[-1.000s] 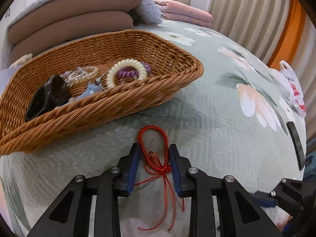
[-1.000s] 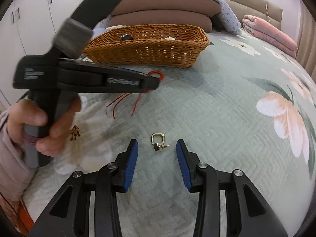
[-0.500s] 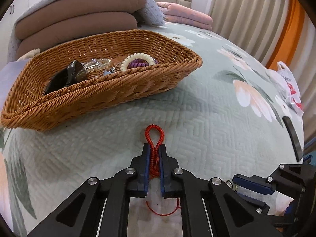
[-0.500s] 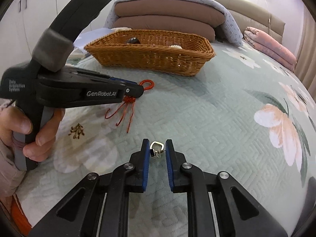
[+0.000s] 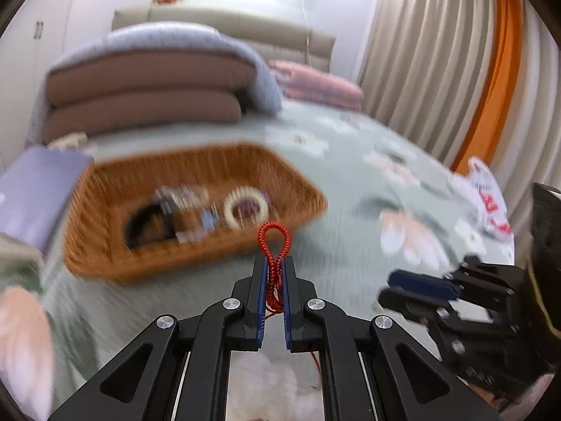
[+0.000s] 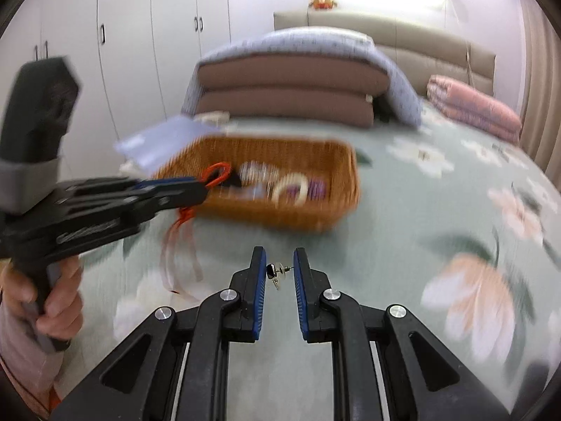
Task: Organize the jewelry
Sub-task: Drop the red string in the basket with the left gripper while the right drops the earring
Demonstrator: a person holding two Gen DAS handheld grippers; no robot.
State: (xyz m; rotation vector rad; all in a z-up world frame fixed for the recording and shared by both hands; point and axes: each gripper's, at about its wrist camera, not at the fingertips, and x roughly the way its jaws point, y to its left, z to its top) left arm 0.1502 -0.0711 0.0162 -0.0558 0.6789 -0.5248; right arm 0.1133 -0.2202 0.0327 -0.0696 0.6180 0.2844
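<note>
The left gripper (image 5: 274,266) pinches a red braided cord bracelet (image 5: 274,242), its loop standing above the bed (image 5: 350,210) before the wicker basket (image 5: 105,189) of jewelry. To the right, the right gripper (image 6: 279,269) clamps a small gold earring (image 6: 277,271) above the quilt.

A bedroom in a home.
A bed (image 6: 403,245) with a floral quilt, stacked pillows (image 6: 291,94), a padded headboard (image 6: 438,49), white wardrobes (image 6: 140,35) and pleated curtains (image 5: 438,70).
</note>
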